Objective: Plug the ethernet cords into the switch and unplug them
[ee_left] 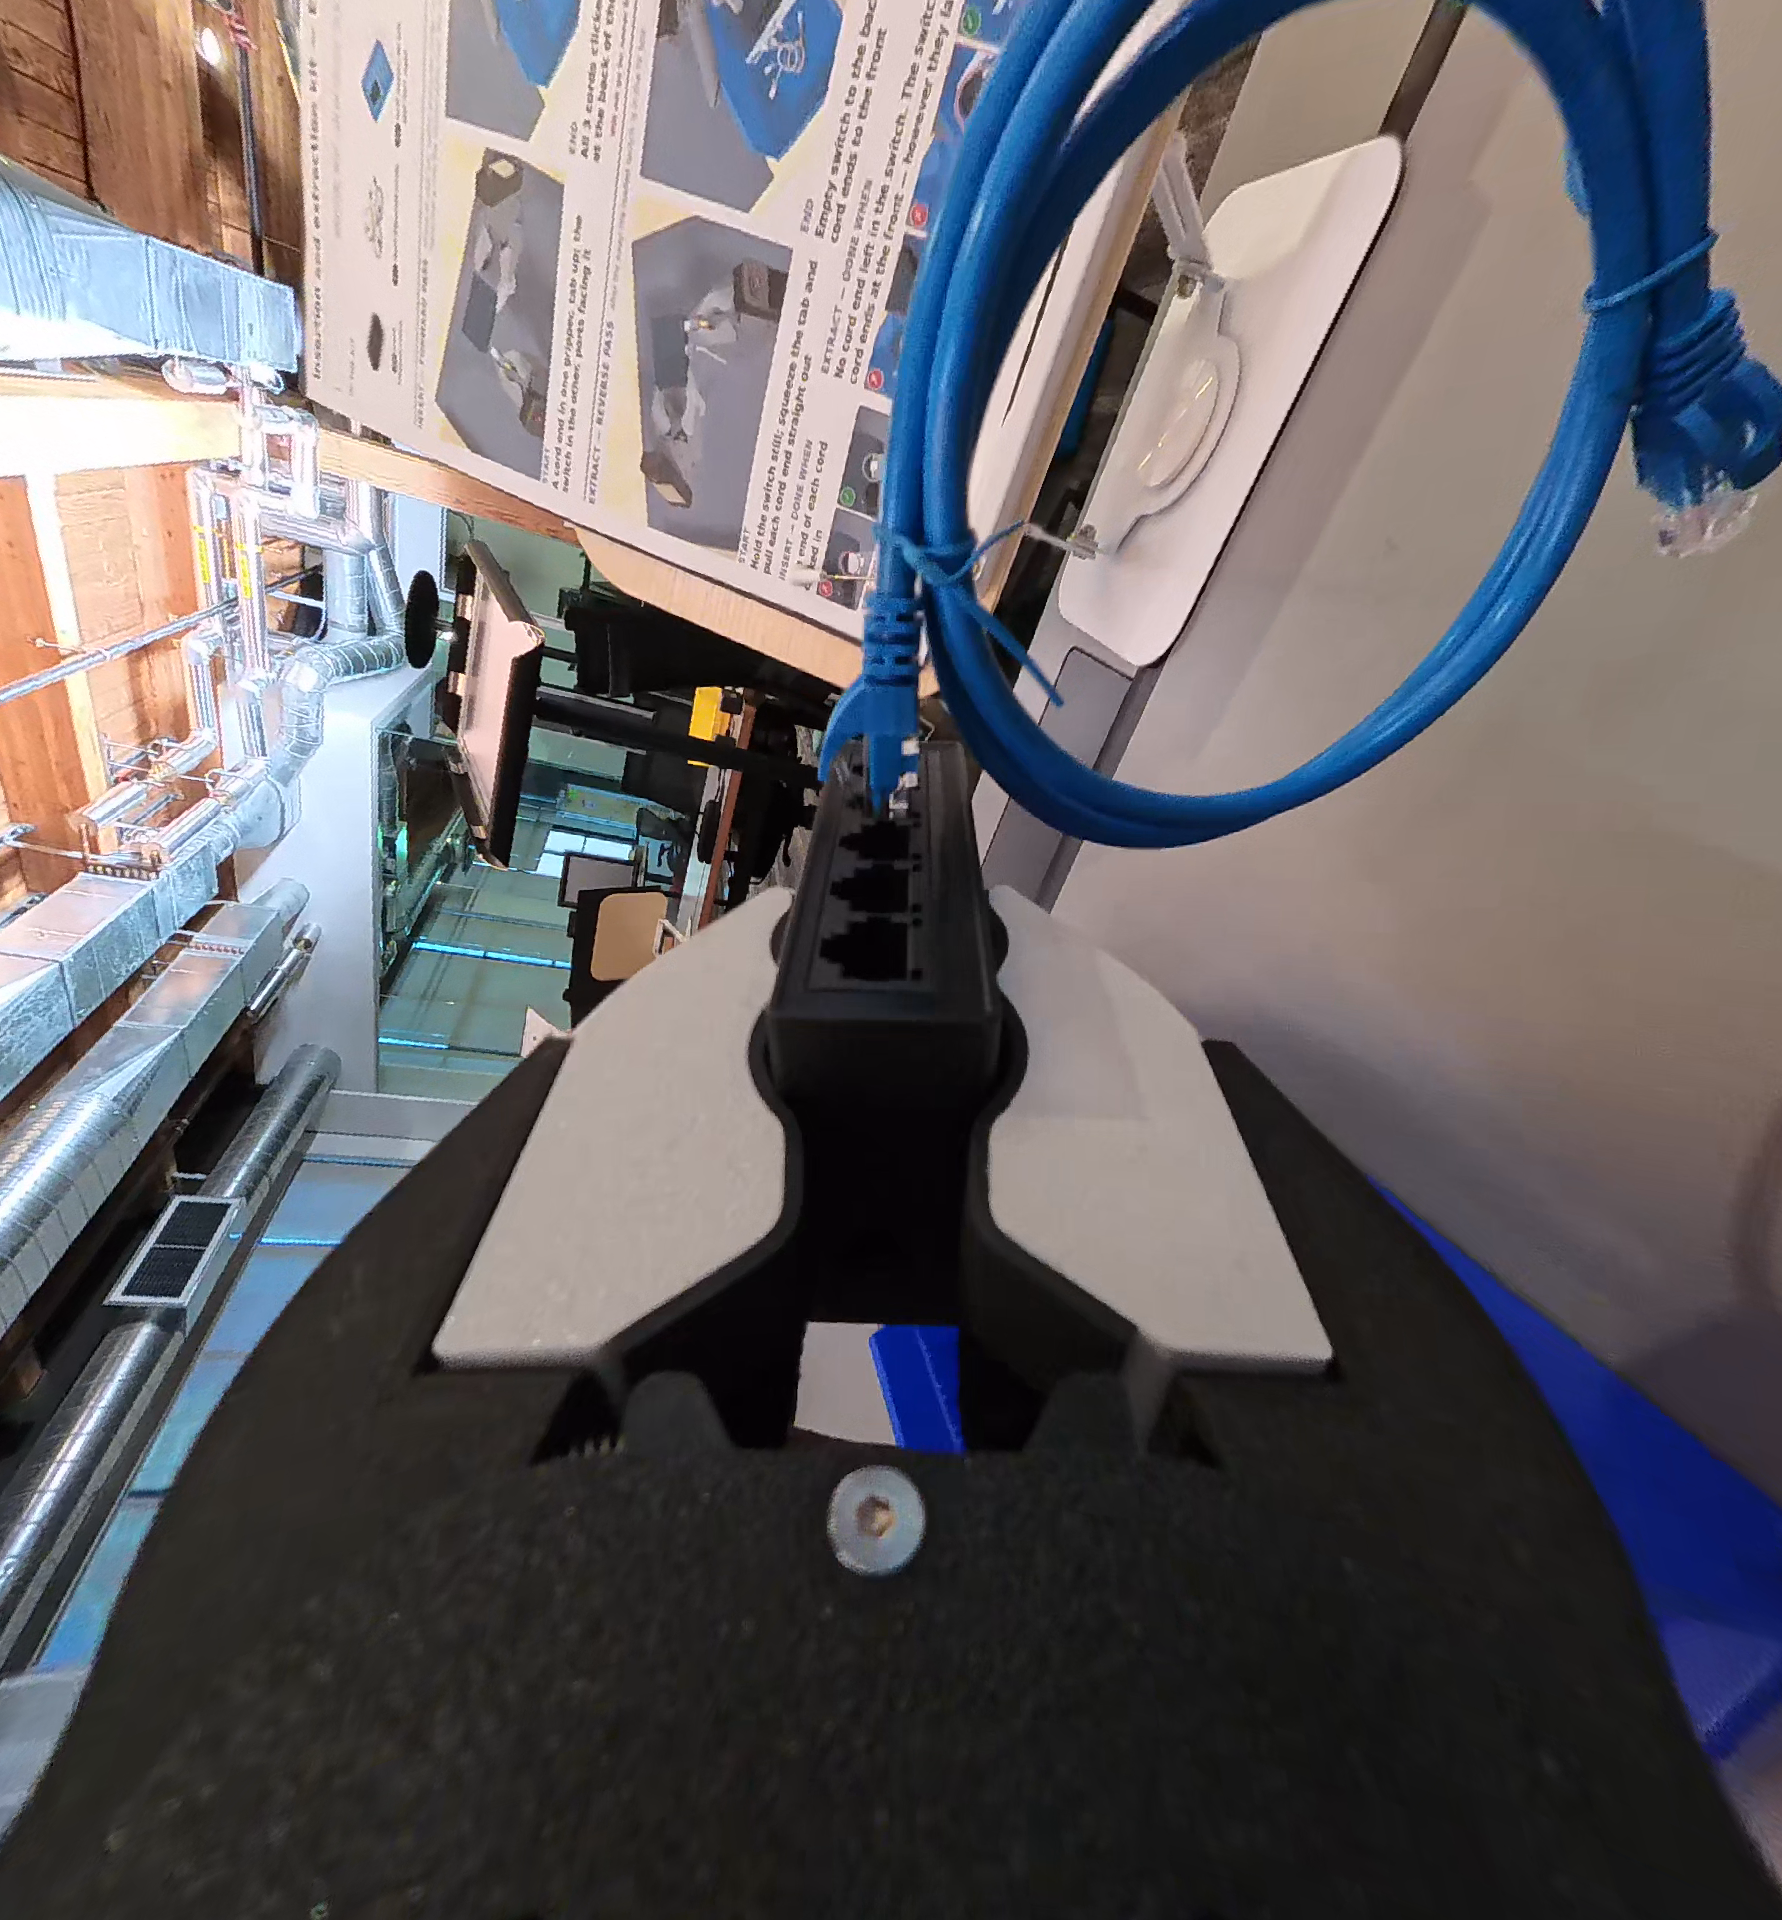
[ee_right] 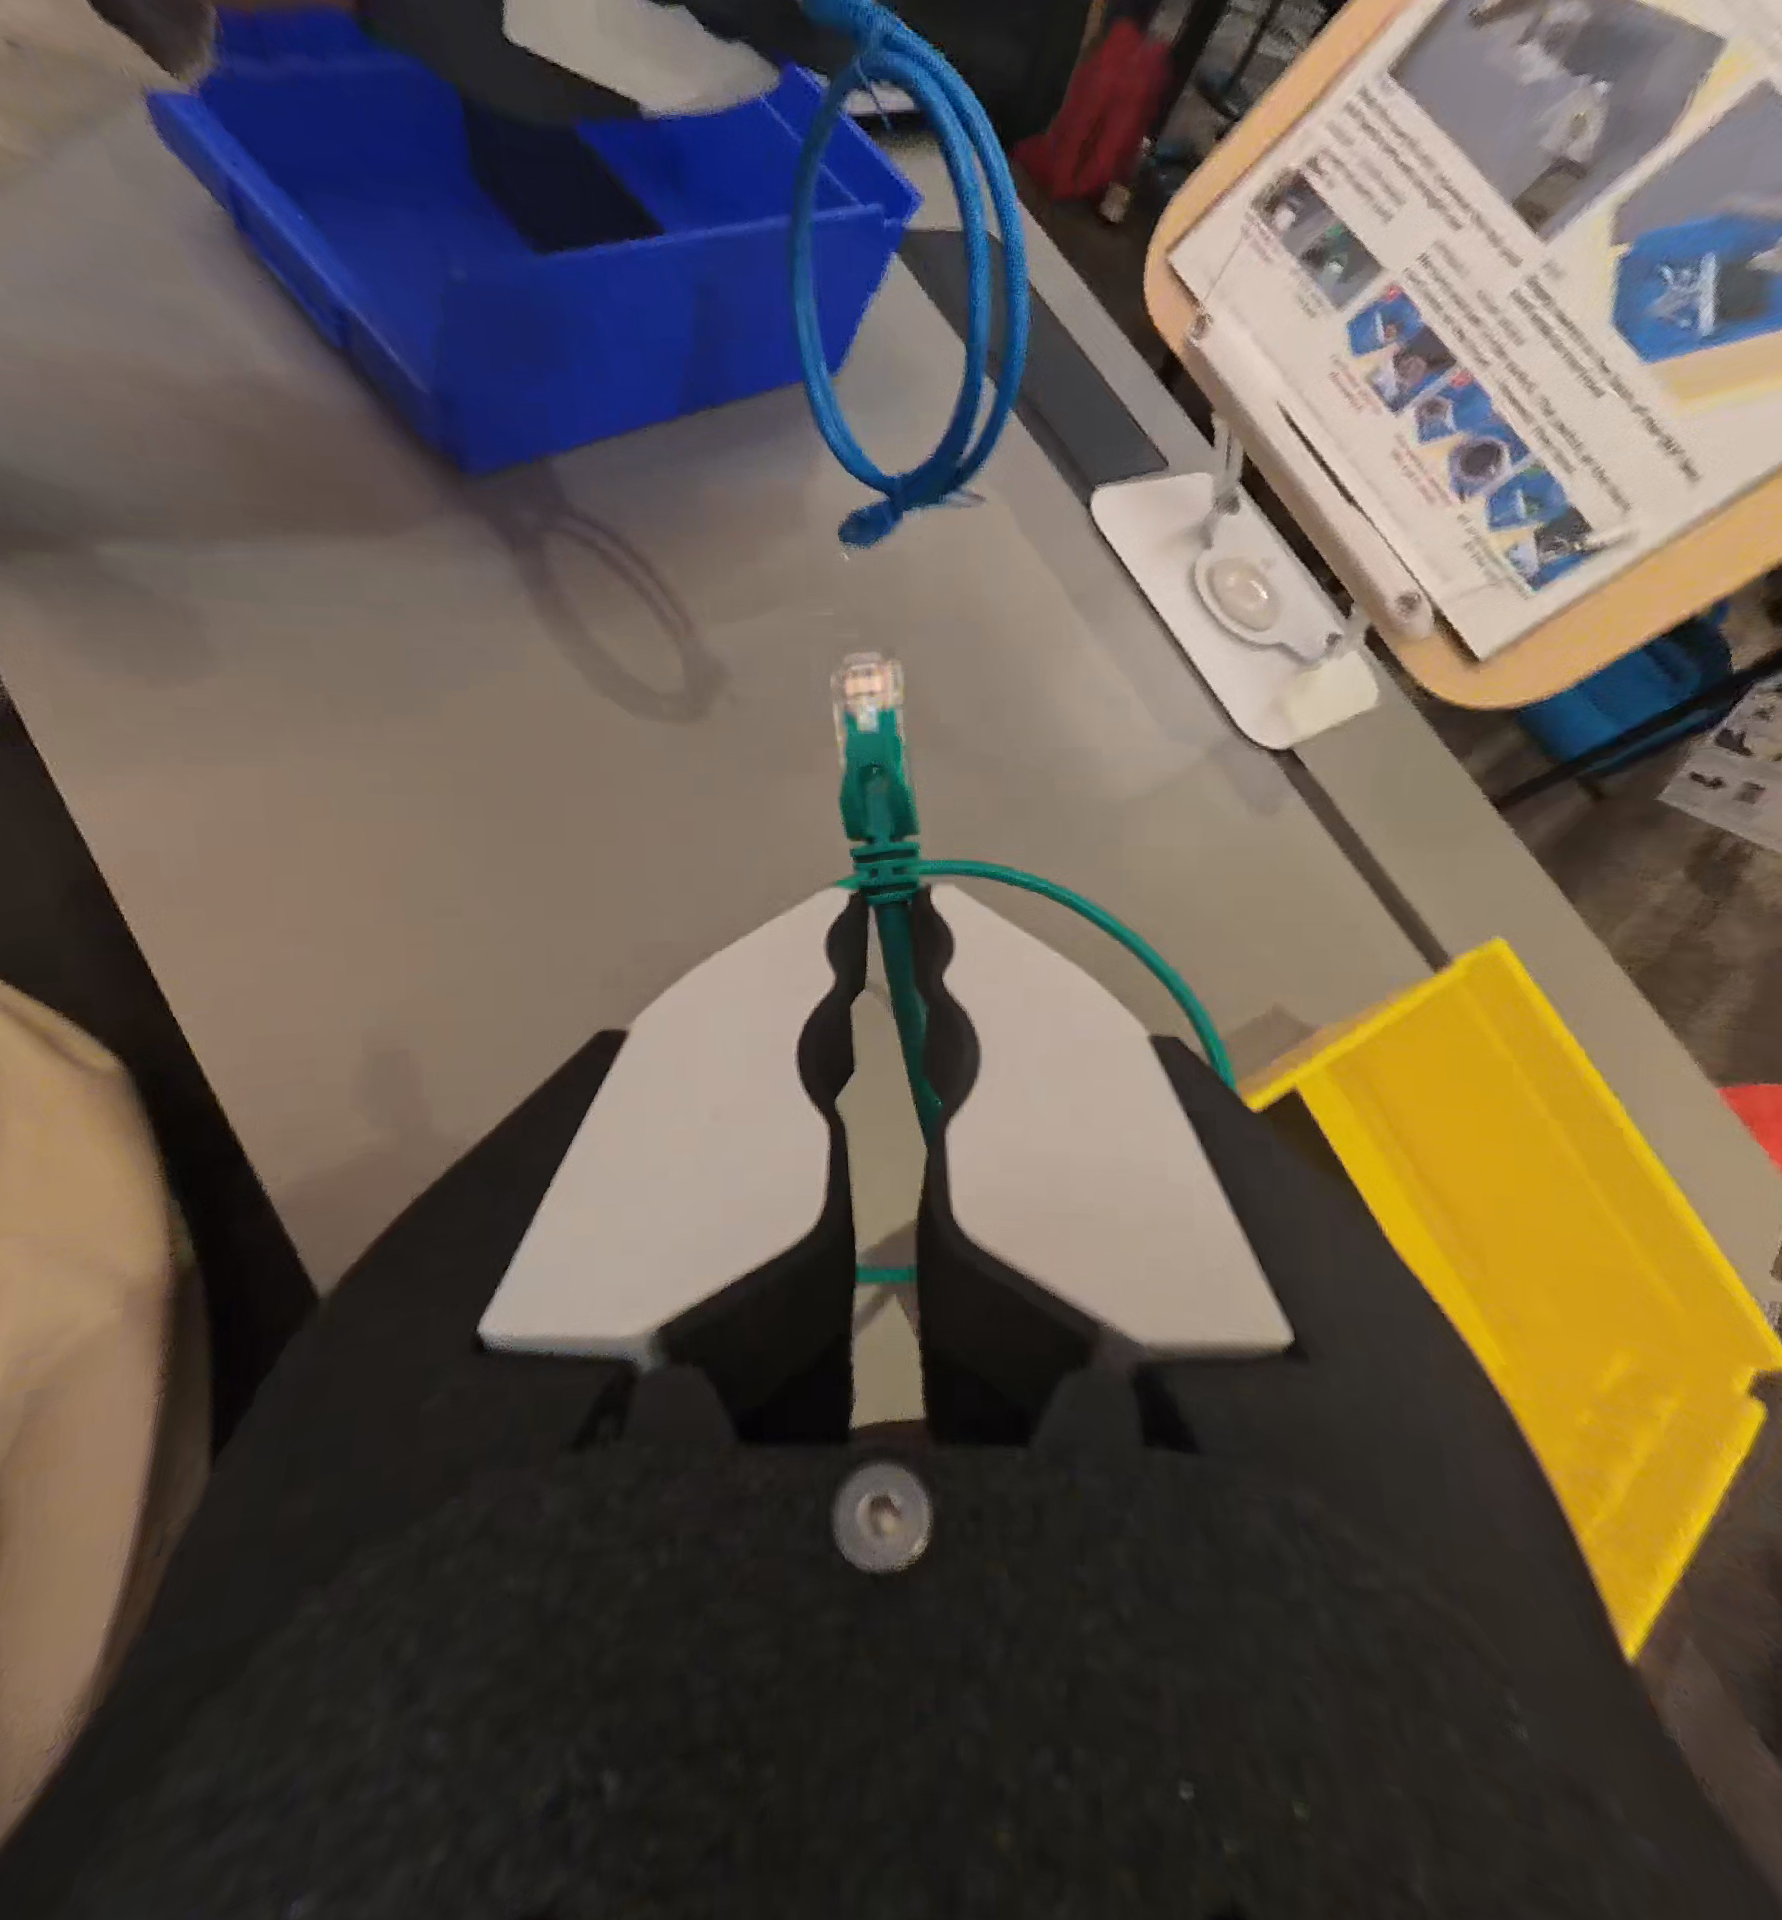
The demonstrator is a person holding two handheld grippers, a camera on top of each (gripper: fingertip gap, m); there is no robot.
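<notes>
The left gripper [ee_left: 892, 914] is clamping the black switch [ee_left: 892, 935] between its two fingers, with the row of ports facing the camera. A blue ethernet cord [ee_left: 1282, 520] is sitting plugged into the far port of the switch, and its tied coil is looping off beyond the switch, the free clear plug [ee_left: 1697, 520] dangling at the coil's far side.

The right gripper [ee_right: 889, 914] is pinching the green ethernet cord [ee_right: 882, 790] just behind its boot, so the clear plug [ee_right: 868, 686] is sticking straight out past the fingertips; the rest of the thin green cable is arcing away toward the yellow bin [ee_right: 1510, 1247].

In the right wrist view the blue coil is hanging beyond the green plug, well apart from it. Beside that coil a blue bin [ee_right: 554, 312] is resting on the grey table [ee_right: 451, 831]. An instruction sheet on a wooden board [ee_right: 1541, 312] is standing past the table's edge on a white stand [ee_right: 1240, 613]. In the left wrist view, silver ducts [ee_left: 87, 1039] and wooden panelling are showing beyond the switch.
</notes>
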